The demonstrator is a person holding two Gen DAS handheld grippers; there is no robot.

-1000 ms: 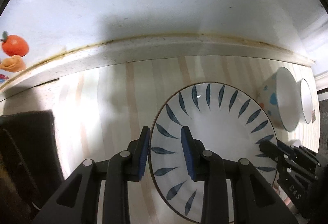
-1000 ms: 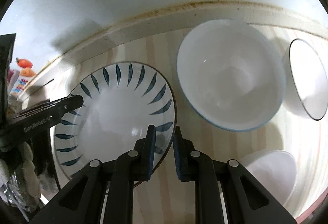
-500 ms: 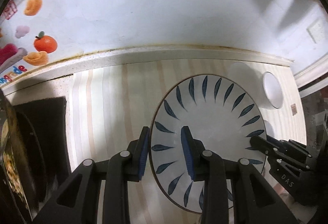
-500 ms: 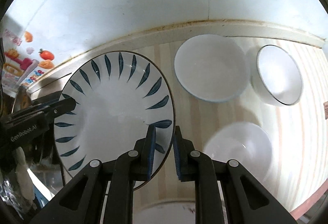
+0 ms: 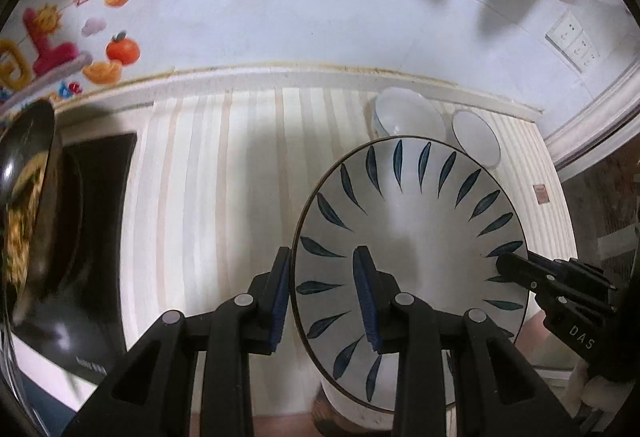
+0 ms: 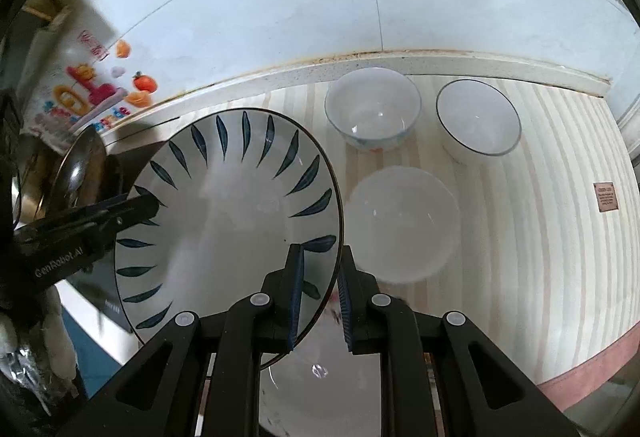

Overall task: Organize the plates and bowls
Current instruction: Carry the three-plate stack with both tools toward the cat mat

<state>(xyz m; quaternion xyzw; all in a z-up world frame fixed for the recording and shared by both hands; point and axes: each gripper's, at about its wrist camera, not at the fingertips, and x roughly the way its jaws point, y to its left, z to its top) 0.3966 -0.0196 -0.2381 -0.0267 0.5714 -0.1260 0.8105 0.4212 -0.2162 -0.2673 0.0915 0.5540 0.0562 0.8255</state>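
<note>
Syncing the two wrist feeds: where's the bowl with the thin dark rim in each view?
Left wrist: dark-rimmed bowl sits upper right, just beyond the far edge of the leaf-pattern plate, right of another bowl.
Right wrist: dark-rimmed bowl sits upper right on the striped counter, rightmost in the back row.
Shared landmark: the orange fruit sticker on the wall.

The plate (image 6: 240,221) is hanging left of three bowls: two bowls (image 6: 373,108) (image 6: 478,119) are sitting side by side behind, a third bowl (image 6: 402,225) before them.

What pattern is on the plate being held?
Dark blue leaf strokes around a white plate; clearest in the right wrist view.
</note>
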